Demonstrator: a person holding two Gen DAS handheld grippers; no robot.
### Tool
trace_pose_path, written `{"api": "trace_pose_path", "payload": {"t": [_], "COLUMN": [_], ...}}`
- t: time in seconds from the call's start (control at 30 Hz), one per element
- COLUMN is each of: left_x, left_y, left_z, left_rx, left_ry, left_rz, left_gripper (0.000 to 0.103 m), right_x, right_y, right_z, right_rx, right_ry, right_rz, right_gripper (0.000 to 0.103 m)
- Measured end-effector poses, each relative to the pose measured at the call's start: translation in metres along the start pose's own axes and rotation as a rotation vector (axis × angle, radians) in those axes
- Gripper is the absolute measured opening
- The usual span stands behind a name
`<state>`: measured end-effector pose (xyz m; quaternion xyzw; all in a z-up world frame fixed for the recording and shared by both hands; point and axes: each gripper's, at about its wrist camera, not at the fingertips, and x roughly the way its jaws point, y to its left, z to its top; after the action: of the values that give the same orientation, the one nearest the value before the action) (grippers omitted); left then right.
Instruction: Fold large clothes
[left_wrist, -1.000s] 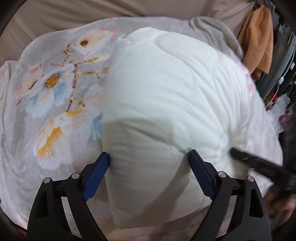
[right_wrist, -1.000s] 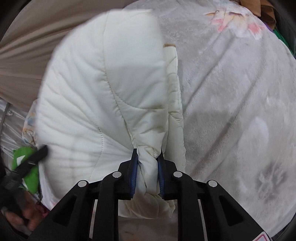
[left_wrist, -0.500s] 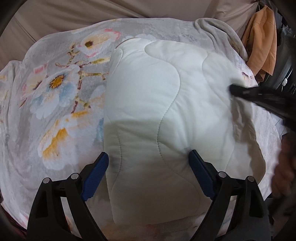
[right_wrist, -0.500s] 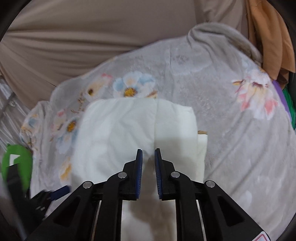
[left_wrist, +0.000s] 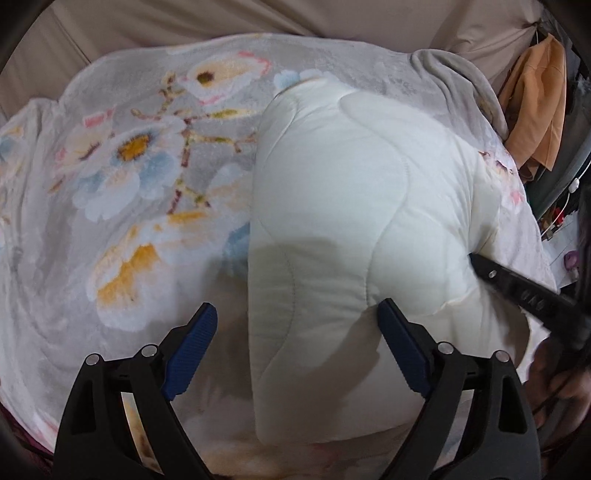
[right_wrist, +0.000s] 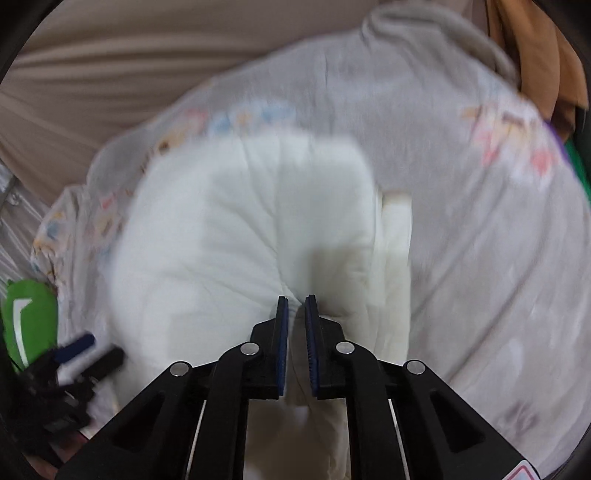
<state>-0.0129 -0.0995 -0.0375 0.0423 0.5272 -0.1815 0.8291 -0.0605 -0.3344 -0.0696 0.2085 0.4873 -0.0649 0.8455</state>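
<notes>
A white quilted padded jacket (left_wrist: 351, 221) lies folded in a thick rectangle on a grey floral blanket (left_wrist: 129, 184). My left gripper (left_wrist: 297, 330) is open, its blue pads spread wide just above the jacket's near end, holding nothing. My right gripper (right_wrist: 296, 314) has its jaws nearly together with a pinch of the jacket's white fabric (right_wrist: 258, 229) between the pads; this view is blurred by motion. In the left wrist view the right gripper's black finger (left_wrist: 517, 291) shows against the jacket's right edge.
The blanket covers a bed or sofa backed by beige fabric (left_wrist: 258, 18). An orange garment (left_wrist: 535, 92) hangs at the far right. Cluttered objects (left_wrist: 569, 254) sit past the right edge. The left gripper's green body (right_wrist: 26, 317) shows at lower left.
My right gripper had let go and lifted back; now it has dropped to the jacket's right edge and pinches its fabric again. My left gripper stays open over the near end.
</notes>
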Motion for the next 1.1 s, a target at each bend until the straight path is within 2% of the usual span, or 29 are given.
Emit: {"api": "trace_pose_path", "payload": {"t": [0.07, 0.13, 0.2, 0.23, 0.27, 0.3, 0.37, 0.43, 0.47, 0.5, 0.53, 0.57, 0.63, 0.67, 0.7, 0.73, 0.83, 0.9, 0.97, 1.1], "left_x": [0.003, -0.004, -0.011, -0.015, -0.02, -0.023, -0.027, -0.028, -0.03, -0.03, -0.032, -0.037, -0.047, -0.052, -0.053, -0.051, -0.027, -0.011, -0.007, -0.008], "left_y": [0.002, 0.006, 0.01, 0.012, 0.012, 0.012, 0.008, 0.002, -0.003, -0.005, -0.007, -0.011, -0.015, -0.017, -0.02, -0.022, -0.03, -0.031, -0.03, -0.029], "left_z": [-0.001, 0.001, 0.002, 0.002, 0.003, 0.003, 0.002, 0.002, 0.001, 0.002, 0.002, 0.003, 0.004, 0.005, 0.005, 0.005, 0.001, -0.003, -0.006, -0.009], "left_rx": [-0.013, -0.032, -0.053, -0.063, -0.07, -0.073, -0.068, -0.057, -0.052, -0.05, -0.049, -0.047, -0.038, -0.029, -0.021, -0.008, 0.028, 0.026, 0.01, 0.007], "left_ry": [0.011, 0.005, 0.004, 0.0, -0.008, -0.012, -0.017, -0.018, -0.023, -0.025, -0.03, -0.038, -0.067, -0.087, -0.097, -0.099, -0.06, -0.013, -0.006, -0.009], "left_rz": [0.008, -0.018, -0.035, -0.046, -0.056, -0.061, -0.077, -0.08, -0.084, -0.083, -0.089, -0.095, -0.096, -0.088, -0.076, -0.061, 0.006, 0.027, 0.031, 0.038], "left_gripper": [0.087, 0.086, 0.086, 0.086, 0.086, 0.086, 0.086, 0.086, 0.086, 0.086, 0.086, 0.086, 0.086, 0.086, 0.086, 0.086, 0.086, 0.085, 0.085, 0.085], "right_x": [-0.02, -0.057, -0.087, -0.095, -0.096, -0.092, -0.076, -0.062, -0.056, -0.051, -0.053, -0.063, -0.104, -0.117, -0.121, -0.112, -0.034, -0.017, -0.035, -0.087], "right_y": [-0.001, -0.002, -0.009, -0.014, -0.022, -0.032, -0.044, -0.046, -0.046, -0.043, -0.037, -0.031, -0.02, -0.016, -0.016, -0.022, -0.061, -0.072, -0.063, -0.043], "right_z": [0.0, -0.008, -0.026, -0.037, -0.049, -0.063, -0.08, -0.086, -0.086, -0.083, -0.077, -0.072, -0.066, -0.066, -0.068, -0.072, -0.091, -0.096, -0.091, -0.075], "right_rx": [0.046, 0.051, 0.044, 0.054, 0.077, 0.114, 0.192, 0.242, 0.253, 0.255, 0.241, 0.221, 0.165, 0.134, 0.113, 0.111, 0.196, 0.245, 0.212, 0.121], "right_ry": [-0.017, -0.082, -0.115, -0.118, -0.101, -0.057, 0.005, 0.025, 0.028, 0.036, 0.027, -0.015, -0.152, -0.191, -0.211, -0.192, 0.022, 0.089, 0.065, -0.058], "right_rz": [0.032, 0.068, 0.058, 0.062, 0.069, 0.083, 0.126, 0.201, 0.222, 0.229, 0.239, 0.249, 0.307, 0.314, 0.297, 0.26, 0.149, 0.127, 0.104, 0.032], "right_gripper": [0.009, 0.013, 0.03, 0.044, 0.052, 0.052, 0.052, 0.052, 0.048, 0.04, 0.022, 0.017, 0.015, 0.014, 0.014, 0.014, 0.014, 0.016, 0.02, 0.023]}}
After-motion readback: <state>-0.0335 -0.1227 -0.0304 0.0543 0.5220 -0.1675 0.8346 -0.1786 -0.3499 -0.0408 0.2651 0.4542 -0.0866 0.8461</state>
